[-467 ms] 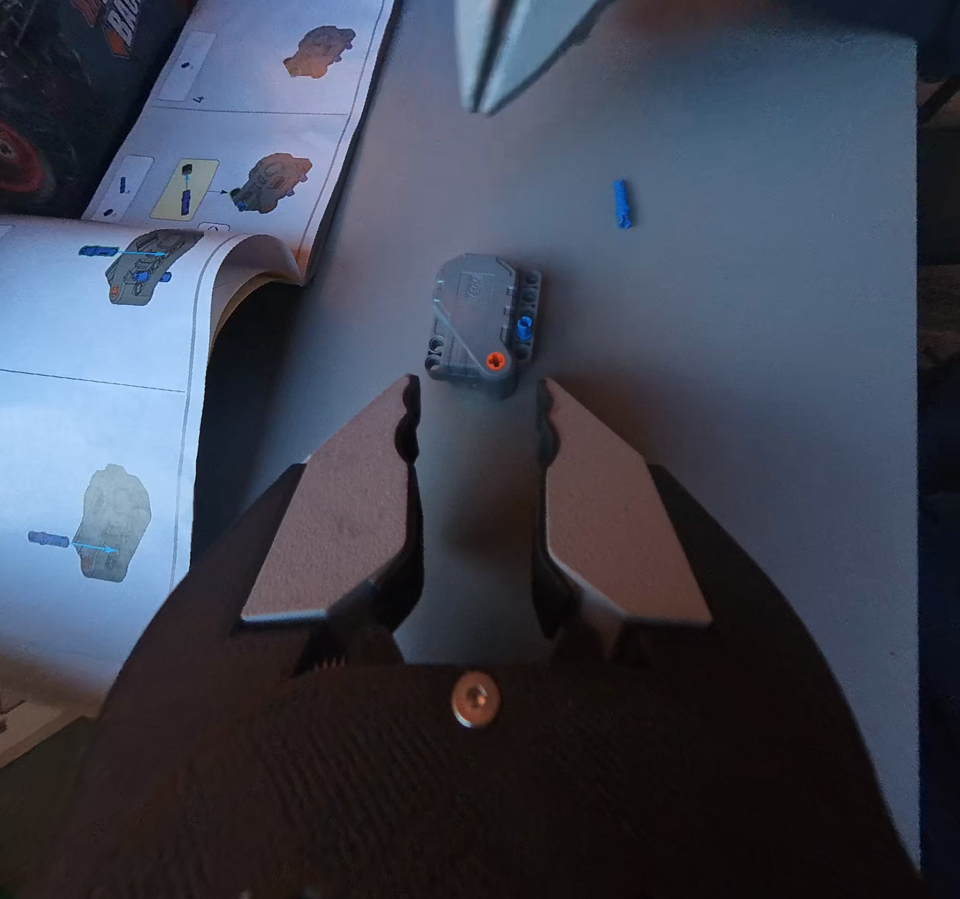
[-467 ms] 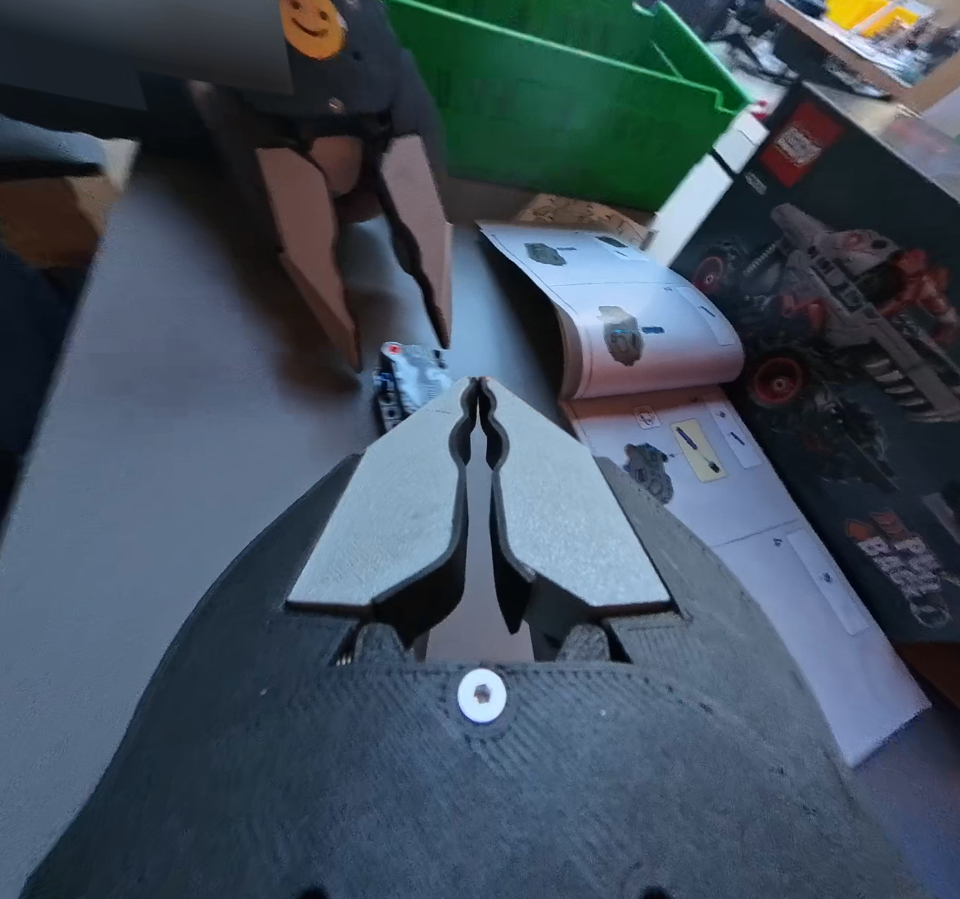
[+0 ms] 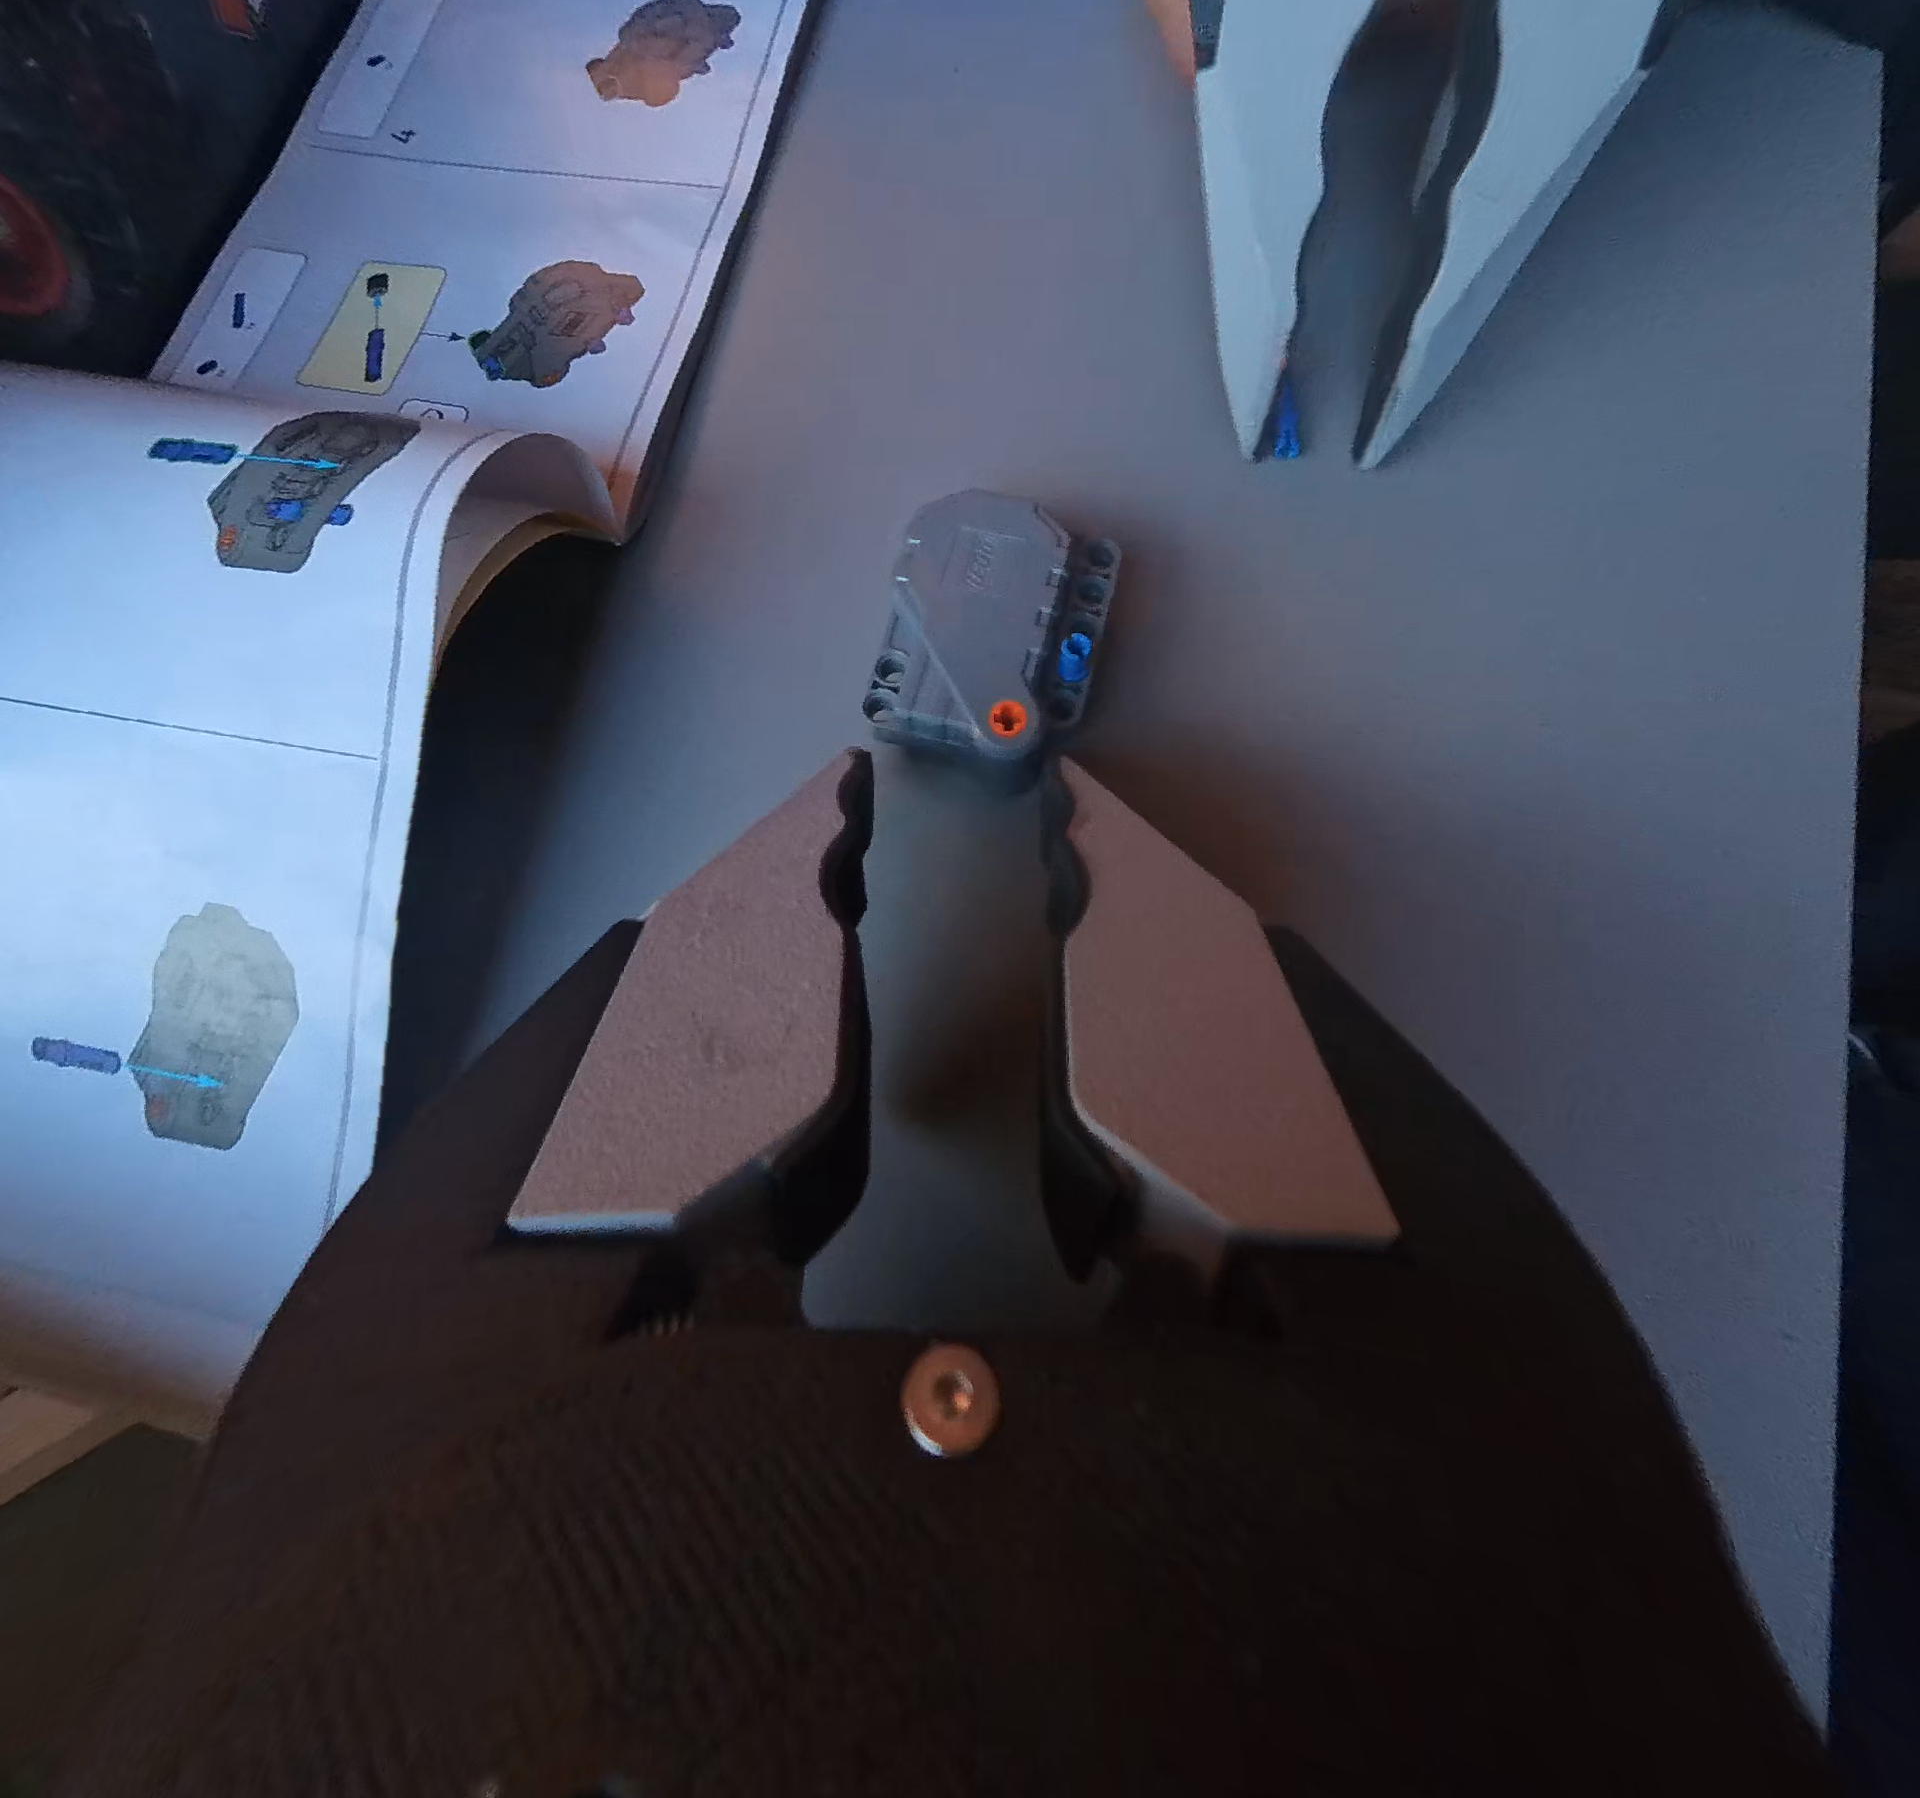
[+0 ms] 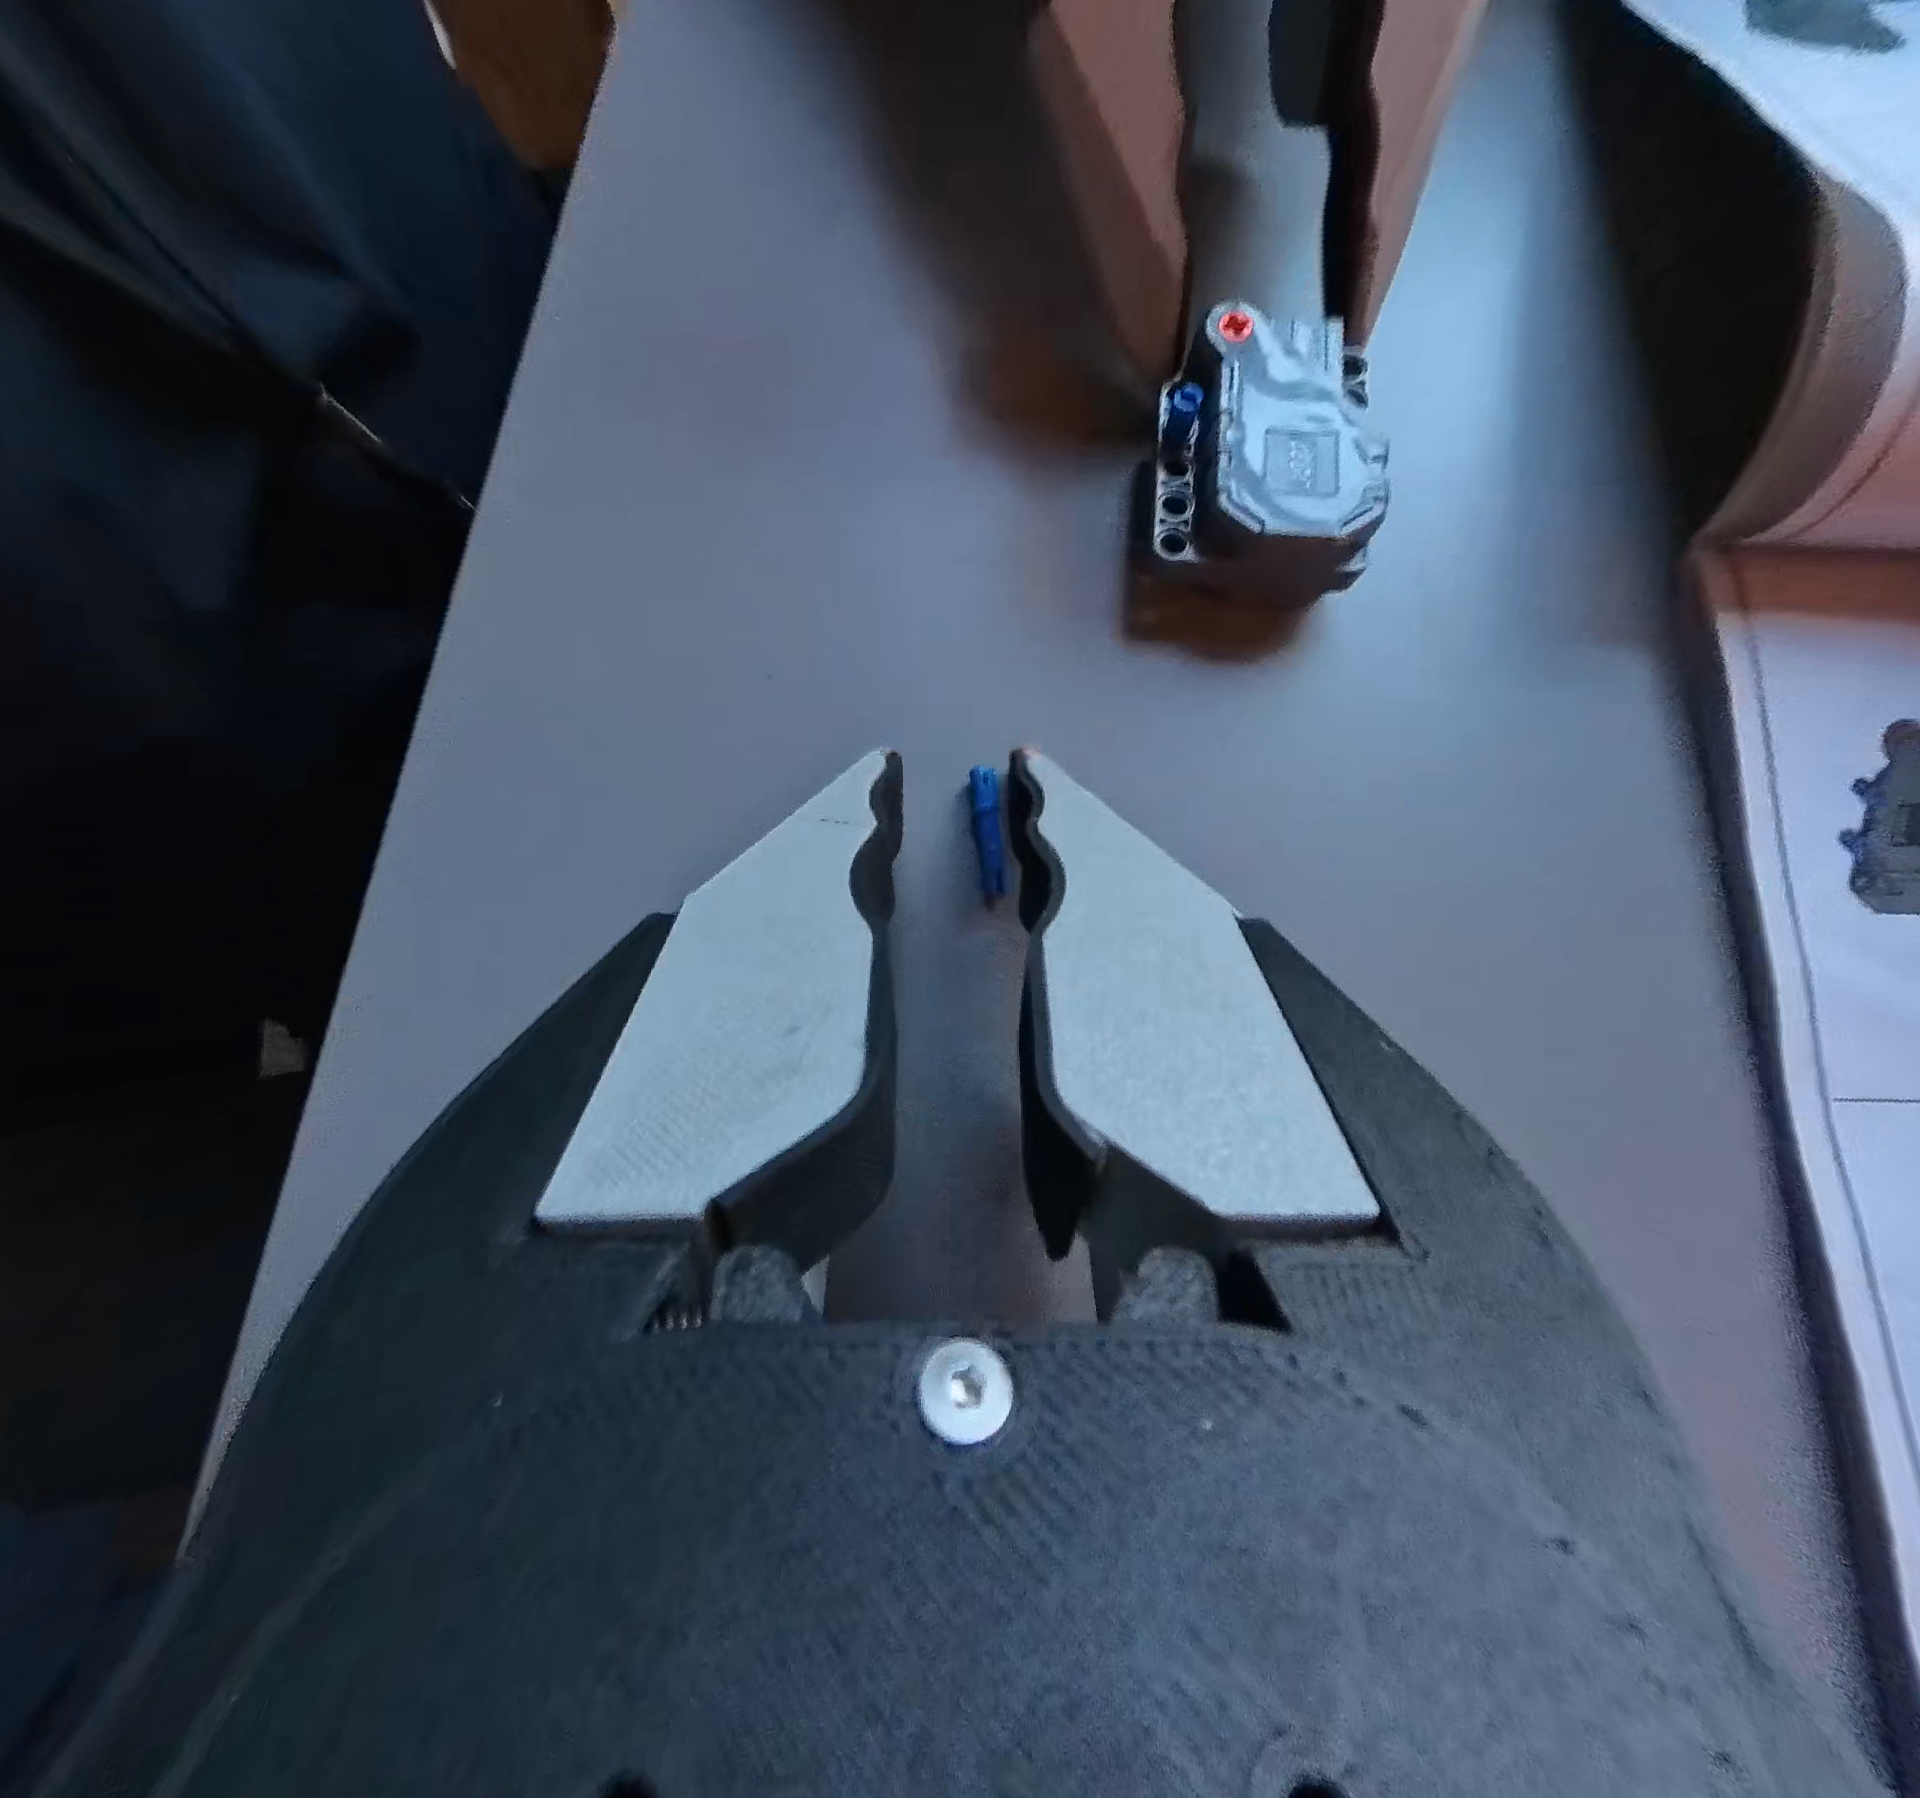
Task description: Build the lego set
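In the right wrist view the right gripper [image 4: 954, 761] sat low over the grey table [image 4: 727, 553], its jaws apart, with a loose blue pin [image 4: 985, 834] lying on the table between the fingertips, closer to the right finger and not yet pinched. Farther along the table stood the grey motor block [image 4: 1283, 449], with one blue pin already seated [image 4: 1182, 406] in the holed beam on its left side and an orange hub at its far corner. The left gripper [image 3: 956, 772] was just behind that block, jaws apart, the tips at or beside the block's near edge; whether they touched it could not be told. To the right in that view, and on the left in the left wrist view, the instruction booklet [image 3: 499, 148] lay open, with the set's dark box [image 3: 114, 86] beyond it.

Judged from this, the build was barely begun: one pin in, the second about to be picked up, and almost all of the model was still to come.
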Demonstrator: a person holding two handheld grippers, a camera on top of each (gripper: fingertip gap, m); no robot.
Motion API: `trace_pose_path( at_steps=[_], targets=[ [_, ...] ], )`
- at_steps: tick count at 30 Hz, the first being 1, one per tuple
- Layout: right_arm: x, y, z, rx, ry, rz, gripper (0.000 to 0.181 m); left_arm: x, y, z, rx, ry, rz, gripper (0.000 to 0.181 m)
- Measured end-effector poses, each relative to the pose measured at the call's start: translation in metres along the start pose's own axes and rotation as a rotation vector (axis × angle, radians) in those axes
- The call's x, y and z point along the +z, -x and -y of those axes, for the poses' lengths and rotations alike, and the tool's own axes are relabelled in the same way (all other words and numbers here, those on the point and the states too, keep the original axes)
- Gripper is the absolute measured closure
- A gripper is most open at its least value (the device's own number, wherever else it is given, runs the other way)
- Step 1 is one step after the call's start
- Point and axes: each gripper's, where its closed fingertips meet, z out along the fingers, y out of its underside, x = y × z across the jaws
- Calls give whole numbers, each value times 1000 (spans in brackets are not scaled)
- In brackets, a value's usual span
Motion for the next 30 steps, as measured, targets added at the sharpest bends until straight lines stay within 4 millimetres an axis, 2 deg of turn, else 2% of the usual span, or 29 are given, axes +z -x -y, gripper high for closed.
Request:
trace_pose_path(
  at_steps=[1, 3, 6, 8, 10, 12, 15, 17, 20, 23, 26, 30],
  targets=[
    [0, -2, 0, -2, -8, -9, 167, -1, 1, 0, -4, -3, 2, 152],
    [-1, -5, -1, -4, -4, -23, 180, -3, 1, 0, 0, -6, 6, 151],
    [-3, -8, -3, 5, 0, -31, 180, -9, 5, 5, 13, -30, 28, 151],
    [-7, -19, 5, 9, -38, -94, 181, -16, 5, 14, 27, -78, 44, 153],
    [-16, -28, 28, 25, -169, -132, 180, -23, 2, 25, 47, -138, 44, 156],
    [-30, -35, 61, 71, -376, -142, 181, -27, -5, 34, 54, -182, 19, 157],
    [-55, -43, 108, 228, -736, -45, 181, -33, -20, 54, 33, -290, -61, 158],
    [-62, -47, 127, 306, -887, 37, 181, -41, -27, 69, 15, -378, -105, 159],
    [-60, -54, 145, 401, -1010, 98, 181, -47, -24, 81, -13, -442, -99, 159],
    [-49, -59, 157, 442, -1052, 107, 181, -55, -19, 86, -70, -498, -118, 159],
    [-38, -57, 162, 430, -1042, 95, 181, -64, -9, 88, -175, -552, -153, 159],
    [-36, -57, 164, 420, -1050, 84, 181, -72, -7, 91, -252, -590, -237, 165]
  ],
)
